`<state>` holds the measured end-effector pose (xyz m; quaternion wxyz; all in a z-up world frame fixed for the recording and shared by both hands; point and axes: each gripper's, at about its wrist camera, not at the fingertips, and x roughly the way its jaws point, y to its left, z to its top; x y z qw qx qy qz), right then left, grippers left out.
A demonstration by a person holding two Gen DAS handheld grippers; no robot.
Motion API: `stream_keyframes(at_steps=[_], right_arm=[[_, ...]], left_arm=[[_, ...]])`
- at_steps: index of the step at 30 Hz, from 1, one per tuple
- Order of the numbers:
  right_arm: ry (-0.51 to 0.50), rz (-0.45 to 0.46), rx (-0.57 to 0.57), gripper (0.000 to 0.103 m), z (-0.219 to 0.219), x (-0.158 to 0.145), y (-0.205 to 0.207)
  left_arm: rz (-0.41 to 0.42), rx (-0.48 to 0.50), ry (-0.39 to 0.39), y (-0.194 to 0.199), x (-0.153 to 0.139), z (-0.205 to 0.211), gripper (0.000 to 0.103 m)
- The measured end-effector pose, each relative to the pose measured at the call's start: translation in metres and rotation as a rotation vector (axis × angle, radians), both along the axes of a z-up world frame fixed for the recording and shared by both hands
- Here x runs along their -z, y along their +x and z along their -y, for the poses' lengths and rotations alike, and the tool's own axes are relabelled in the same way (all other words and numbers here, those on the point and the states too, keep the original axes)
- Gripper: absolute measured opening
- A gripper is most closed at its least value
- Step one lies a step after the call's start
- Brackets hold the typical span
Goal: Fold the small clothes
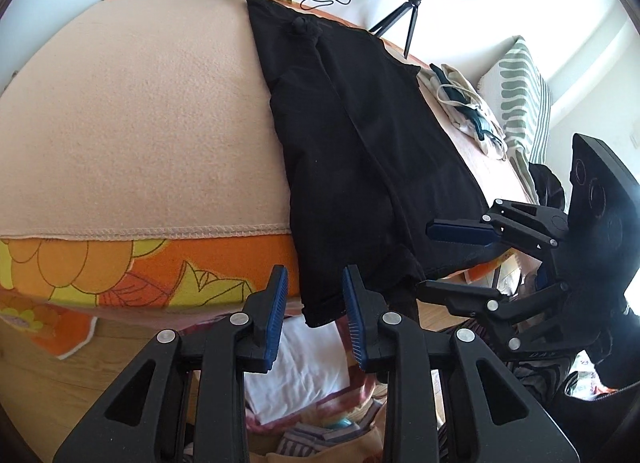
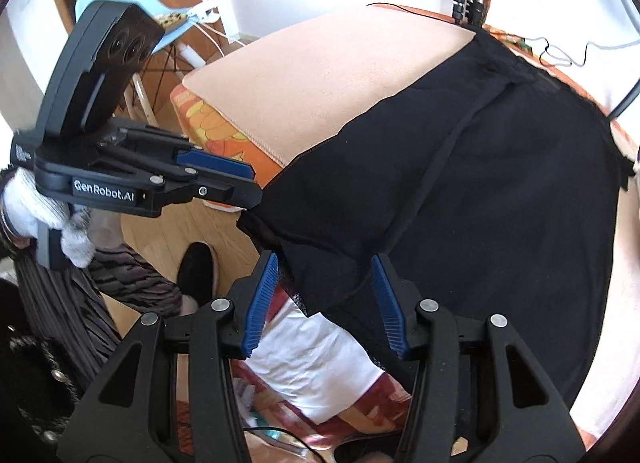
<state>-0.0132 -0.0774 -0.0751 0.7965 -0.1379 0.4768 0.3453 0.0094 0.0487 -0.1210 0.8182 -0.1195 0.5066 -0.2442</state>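
A: Why is the black fabric garment (image 1: 360, 151) stretched along the bed's peach fleece blanket (image 1: 140, 123)?

B: Laid flat there, with its near hem overhanging the edge, so both corners can be reached, I'd judge.

A: And the left gripper (image 1: 316, 287)?

B: Jaws apart, straddling the hanging corner without pinching it.

A: The right gripper (image 2: 324, 283)?

B: Jaws also apart, around the other corner; no grip yet.
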Motion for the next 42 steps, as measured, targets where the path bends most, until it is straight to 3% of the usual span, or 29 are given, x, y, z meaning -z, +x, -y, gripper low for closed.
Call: stream_keyframes(at_steps=[3,5,9,14,18,26,33,34,37,42], right_arm=[[-0.084,0.042,-0.029,0.049,-0.013,0.01,-0.008],[-0.115,0.05,-0.044,0.011,-0.015,0.013,-0.011],[-0.132,0.059,-0.031,0.009,-0.005,0.011,-0.012],[-0.055,0.005,0.002,0.009,0.014,0.007,-0.006],[-0.022,-0.023,0.02,0.011,0.018,0.007,-0.004],[0.077,-0.101,-0.069,0.011,0.019,-0.001,-0.016],[0.169,-0.062,0.073,0.012,0.056,-0.025,-0.003],[0.178,-0.055,0.099,0.018,0.062,-0.028,-0.001],[0.205,-0.005,0.18,0.054,0.087,-0.042,0.003],[0.26,0.053,0.287,0.056,0.135,-0.066,0.002]], left_arm=[[-0.053,0.038,-0.035,-0.006,0.008,0.002,0.026],[-0.07,0.081,-0.032,-0.014,0.012,0.008,0.026],[-0.071,0.135,0.021,-0.027,0.018,0.018,0.026],[-0.026,0.093,0.048,-0.027,0.01,0.009,0.026],[0.022,0.091,0.085,-0.026,0.005,0.009,0.026],[0.085,0.072,0.114,-0.03,-0.01,0.005,0.026],[0.155,0.025,0.071,-0.028,-0.034,0.004,0.026],[0.167,0.029,0.07,-0.028,-0.037,0.007,0.026],[0.2,0.043,0.083,-0.026,-0.041,0.023,0.026],[0.198,0.08,0.033,-0.016,-0.041,0.059,0.026]])
